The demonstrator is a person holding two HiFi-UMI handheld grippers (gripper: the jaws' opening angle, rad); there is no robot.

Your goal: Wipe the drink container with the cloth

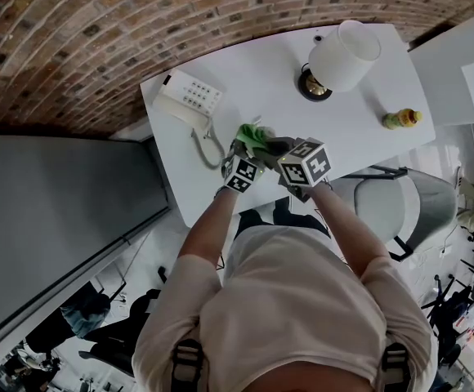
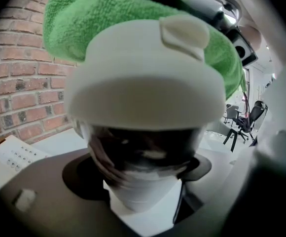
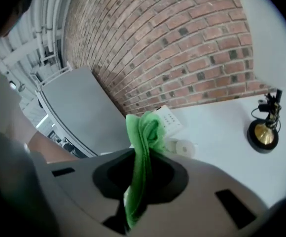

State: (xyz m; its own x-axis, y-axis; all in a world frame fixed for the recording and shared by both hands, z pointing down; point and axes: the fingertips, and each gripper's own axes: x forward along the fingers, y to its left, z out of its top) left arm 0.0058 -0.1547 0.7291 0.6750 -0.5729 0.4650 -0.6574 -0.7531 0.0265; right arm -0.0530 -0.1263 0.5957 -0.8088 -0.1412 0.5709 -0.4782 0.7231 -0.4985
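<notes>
Both grippers are together over the front edge of the table (image 1: 253,80), toward its left corner. The left gripper (image 2: 141,176) has its jaws clamped round the cup (image 2: 143,107), one on each side of the dark body just below the broad white lid. The cup fills the left gripper view, lid toward the camera, with the small tab on its top showing.

The cloth (image 2: 84,19), green and fluffy, is draped over the far side of the lid and pressed right against it. The right gripper (image 3: 137,181) has its jaws closed on a fold of the cloth, which stands up in a bunched ridge between them. Past that ridge, the right gripper view catches a bit of the white lid. In the head view the green sits between the two marker cubes, right at the jaw tips.

Elsewhere on the table, a phone (image 1: 186,96) sits at the back left corner with its cord curling toward the front. A lamp (image 1: 343,55) stands near the back edge, and a bottle (image 1: 402,119) lies near the right edge, well apart from the action.
</notes>
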